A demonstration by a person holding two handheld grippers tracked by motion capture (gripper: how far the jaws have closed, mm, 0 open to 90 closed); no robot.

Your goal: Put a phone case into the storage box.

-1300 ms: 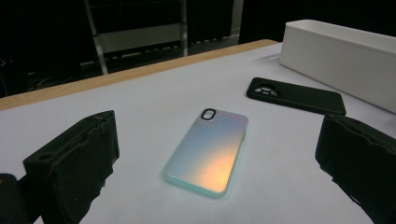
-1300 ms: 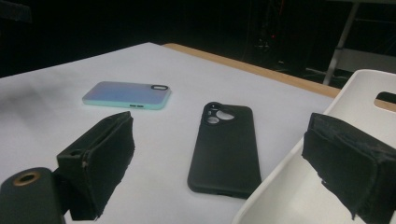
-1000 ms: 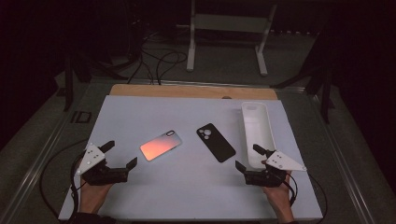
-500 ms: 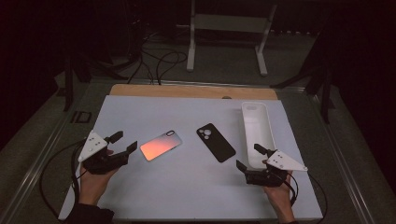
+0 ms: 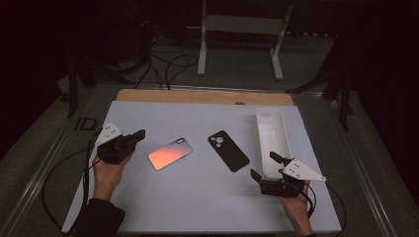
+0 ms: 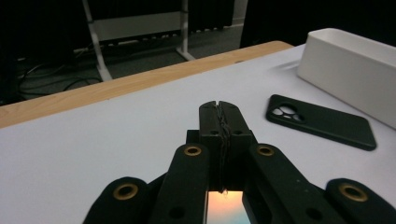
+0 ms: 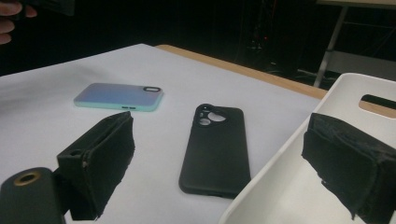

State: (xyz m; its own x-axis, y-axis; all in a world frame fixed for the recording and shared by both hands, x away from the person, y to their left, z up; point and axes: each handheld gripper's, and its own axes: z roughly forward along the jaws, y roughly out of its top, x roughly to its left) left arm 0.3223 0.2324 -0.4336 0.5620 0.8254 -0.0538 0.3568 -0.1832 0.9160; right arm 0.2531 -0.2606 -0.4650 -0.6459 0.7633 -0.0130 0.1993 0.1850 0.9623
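Since a second ago, my left gripper has slid toward the iridescent phone, its jaws just closing empty, pressed together beside the phone's left end, probably to nudge it. Right of the phone, my right gripper waits spread by the white tray; the black case lies between.

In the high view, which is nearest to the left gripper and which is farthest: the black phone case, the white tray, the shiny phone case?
From the left gripper:
1. Shiny phone case, just to its right.
2. Black phone case, mid-table.
3. White tray, along the right side.
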